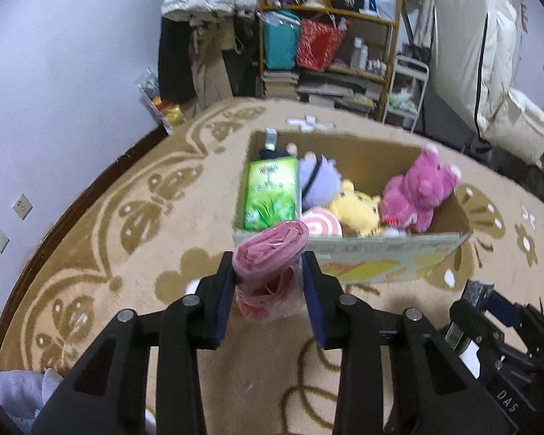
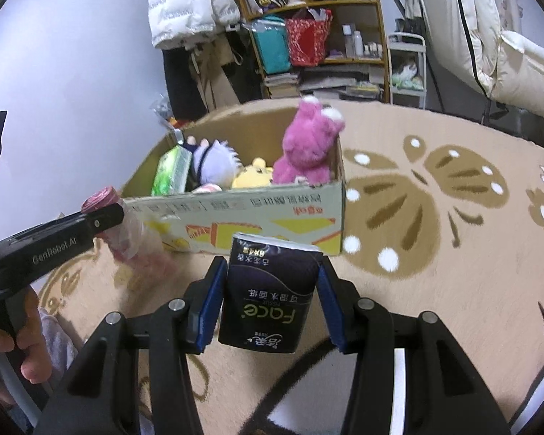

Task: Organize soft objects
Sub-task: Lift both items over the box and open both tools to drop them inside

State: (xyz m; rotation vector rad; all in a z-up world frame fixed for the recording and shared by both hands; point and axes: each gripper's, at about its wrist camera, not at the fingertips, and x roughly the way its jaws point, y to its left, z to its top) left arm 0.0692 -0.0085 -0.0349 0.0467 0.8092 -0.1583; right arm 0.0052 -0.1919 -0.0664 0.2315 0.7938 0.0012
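Left gripper [image 1: 268, 272] jaws clamp pink roll [image 1: 268, 250]; right gripper [image 2: 272, 290] jaws hold tissue pack [image 2: 268, 297]. Clear the near wall of the box [image 1: 380, 250], release over gaps.

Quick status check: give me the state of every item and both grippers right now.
left gripper: shut on the pink bag roll, held above the rug
right gripper: shut on the dark tissue pack, held off the rug
cardboard box: open-topped, on the rug
pink plush: in box, leaning on its right wall
yellow plush: in box
purple plush: in box
green pack: in box, at left wall
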